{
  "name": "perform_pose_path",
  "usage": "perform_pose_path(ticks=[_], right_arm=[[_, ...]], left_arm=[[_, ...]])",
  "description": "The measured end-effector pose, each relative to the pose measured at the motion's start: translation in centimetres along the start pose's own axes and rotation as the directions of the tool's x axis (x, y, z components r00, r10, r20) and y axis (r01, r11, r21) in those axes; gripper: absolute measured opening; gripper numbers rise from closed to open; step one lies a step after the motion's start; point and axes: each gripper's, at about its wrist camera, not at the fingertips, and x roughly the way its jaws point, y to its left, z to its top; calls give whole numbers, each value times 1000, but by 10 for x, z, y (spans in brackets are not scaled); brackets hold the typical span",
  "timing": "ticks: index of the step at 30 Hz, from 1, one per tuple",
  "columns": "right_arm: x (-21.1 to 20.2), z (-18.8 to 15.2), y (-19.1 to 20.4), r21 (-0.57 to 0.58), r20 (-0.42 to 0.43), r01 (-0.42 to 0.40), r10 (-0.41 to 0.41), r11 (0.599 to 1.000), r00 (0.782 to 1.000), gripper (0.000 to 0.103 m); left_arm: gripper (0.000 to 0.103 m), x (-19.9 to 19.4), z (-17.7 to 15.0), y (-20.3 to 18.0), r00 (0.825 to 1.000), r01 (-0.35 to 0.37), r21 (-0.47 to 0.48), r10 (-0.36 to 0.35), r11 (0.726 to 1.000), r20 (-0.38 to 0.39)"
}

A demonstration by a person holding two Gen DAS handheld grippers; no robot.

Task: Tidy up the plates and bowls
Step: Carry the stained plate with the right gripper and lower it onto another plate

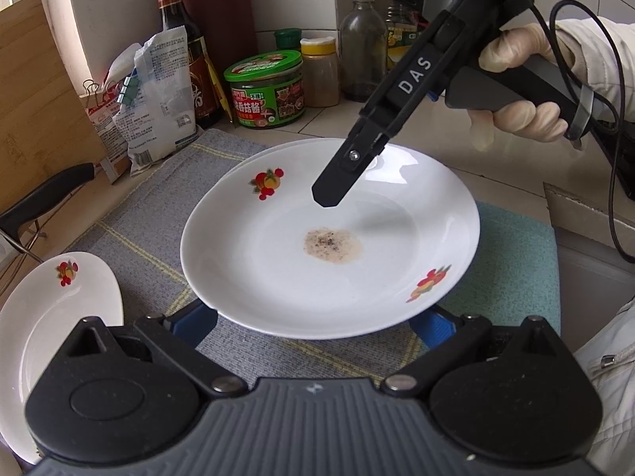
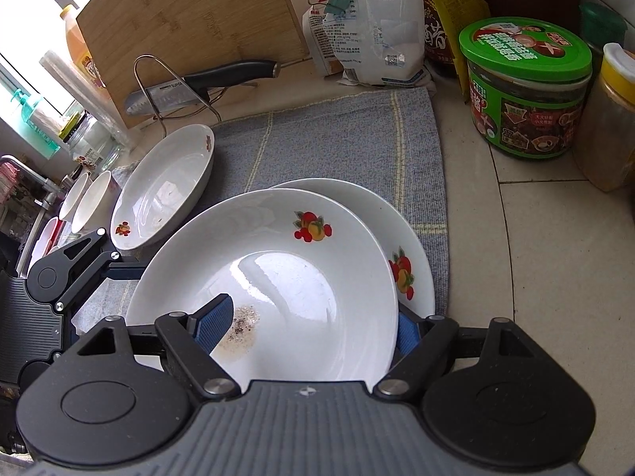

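A white fruit-print plate with a brown stain point(image 1: 278, 277) point(image 2: 317, 261) lies on a second, matching plate point(image 2: 416, 238), shifted off its centre. My right gripper point(image 1: 329, 198) point(image 2: 313, 313) stands open astride the stained plate's rim, with one blue pad point(image 2: 214, 321) over the stain and the other outside the rim. Neither pad is seen pressing. My left gripper point(image 1: 317, 321) is open wide, and its fingertips are hidden under the plate's near rim. A third plate point(image 1: 47, 317) point(image 2: 166, 190) lies to the left, with two white bowls point(image 2: 95, 198) beyond it.
The plates sit on a blue-grey cloth point(image 1: 151, 206). Behind it stand a green-lidded jar point(image 1: 266, 87), bottles and a clipped bag point(image 1: 158, 95). A bamboo board point(image 2: 190, 23) and a knife on a wire rack point(image 2: 190, 83) are at the far left. A gloved hand point(image 1: 516, 79) holds the right gripper.
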Motion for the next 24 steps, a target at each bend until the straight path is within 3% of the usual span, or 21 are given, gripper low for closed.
perform_pose_path(ticks=[24], right_arm=[[-21, -9, -5, 46, 33, 13, -15, 999, 999, 87]], left_arm=[[102, -2, -1, -6, 1000, 20, 65, -21, 998, 15]])
